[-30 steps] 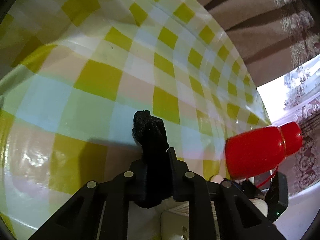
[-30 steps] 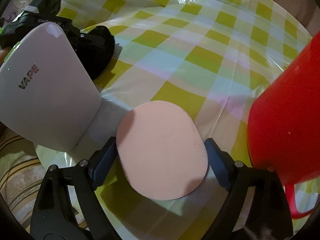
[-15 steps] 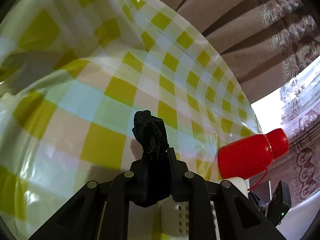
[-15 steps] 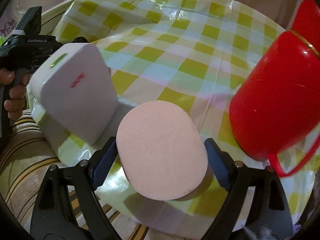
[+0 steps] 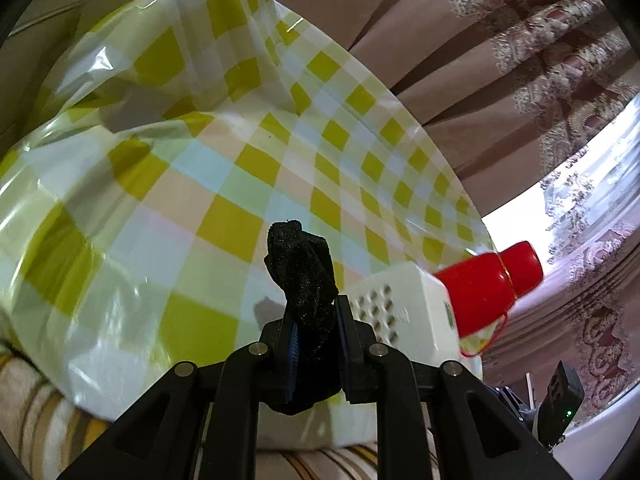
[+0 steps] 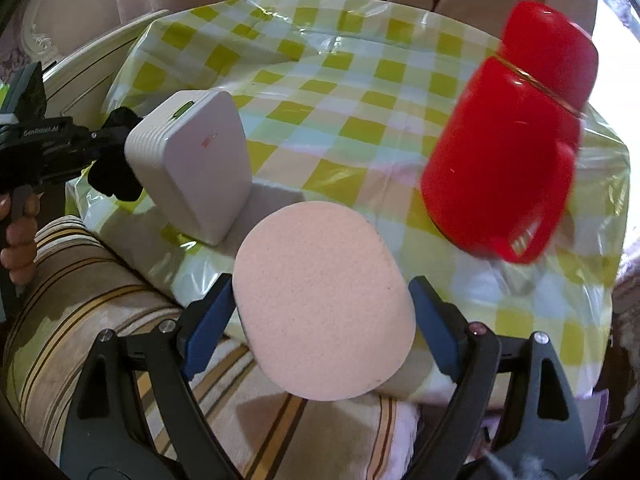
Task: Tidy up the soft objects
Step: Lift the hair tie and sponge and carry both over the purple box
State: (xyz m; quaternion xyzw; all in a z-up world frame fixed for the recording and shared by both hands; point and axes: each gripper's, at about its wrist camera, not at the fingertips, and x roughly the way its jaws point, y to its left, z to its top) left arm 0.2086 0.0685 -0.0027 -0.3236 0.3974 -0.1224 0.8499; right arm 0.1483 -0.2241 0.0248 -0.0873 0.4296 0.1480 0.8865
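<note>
The left gripper point(image 5: 316, 344) is clamped on a black cloth point(image 5: 302, 276), whose bunched end sticks out past the fingertips above the bench. The right gripper point(image 6: 322, 312) squeezes a pink oval sponge point(image 6: 322, 324) between its blue pads point(image 6: 208, 324), over the near edge of the checked tablecloth point(image 6: 344, 128). Beyond stand a white box point(image 6: 196, 168) and a red jug point(image 6: 508, 148), well apart.

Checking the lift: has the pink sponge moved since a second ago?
Yes. The sponge, gripped throughout, has pulled back from the red jug, toward the table's near edge.
</note>
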